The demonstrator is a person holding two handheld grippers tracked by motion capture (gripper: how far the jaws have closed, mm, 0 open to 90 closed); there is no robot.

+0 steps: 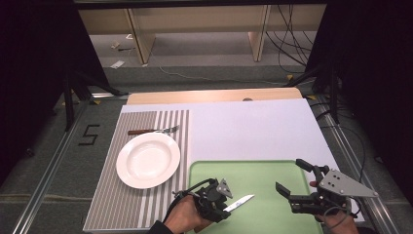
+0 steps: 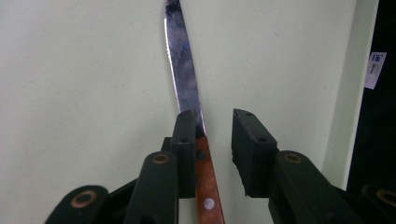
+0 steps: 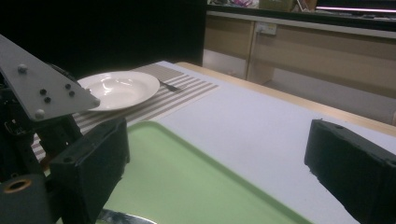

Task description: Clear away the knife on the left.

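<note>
A knife [image 1: 239,202] with a wooden handle and a steel blade [image 2: 184,74] lies on the green tray [image 1: 258,170], near its front left. My left gripper [image 1: 225,207] is down over the handle [image 2: 205,186], which sits between its jaws. In the left gripper view [image 2: 215,126] the left jaw lies against the knife, while a gap stays between the handle and the right jaw. My right gripper [image 1: 288,174] hovers over the tray's right side with its jaws spread wide and nothing between them [image 3: 215,149].
A white plate [image 1: 148,160] rests on a striped placemat [image 1: 112,204] left of the tray, with a fork [image 1: 153,130] just behind it. The white tabletop [image 1: 253,126] stretches beyond the tray. The tray's raised rim [image 2: 345,93] runs close to the knife.
</note>
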